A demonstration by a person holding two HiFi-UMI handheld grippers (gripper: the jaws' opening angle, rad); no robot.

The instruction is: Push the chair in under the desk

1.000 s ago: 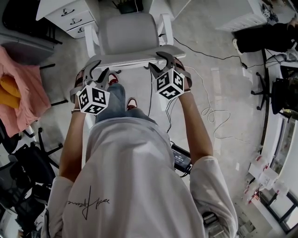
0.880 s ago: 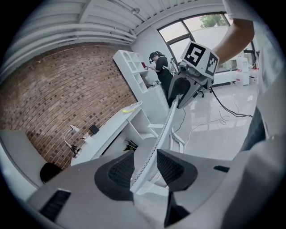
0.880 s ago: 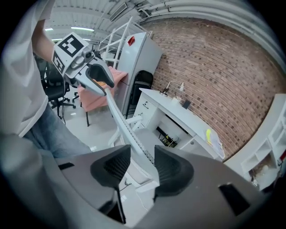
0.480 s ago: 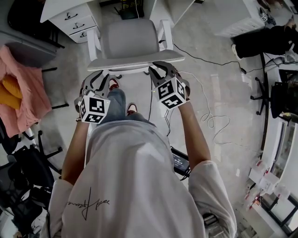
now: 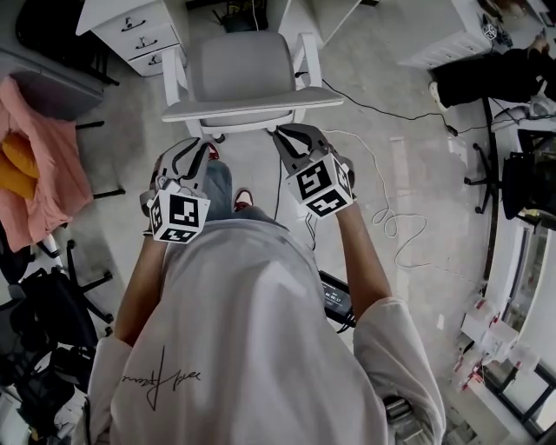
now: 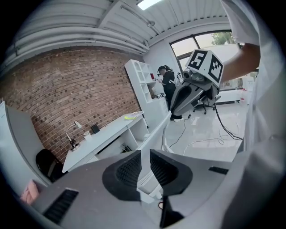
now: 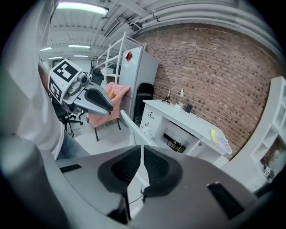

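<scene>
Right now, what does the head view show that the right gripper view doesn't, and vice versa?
Only the head view: a shoe and the right gripper seen from outside.
Only the right gripper view: the brick wall and the ceiling lights.
Both: the chair, the drawers, the pink cloth and the left gripper. Both grippers' jaws have just been closing, with nothing between them.

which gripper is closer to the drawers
Left. In the head view the left gripper is below and right of the drawers. The right gripper is further right, by the chair's far side. Both jaws have just been closing, nothing between them.
</scene>
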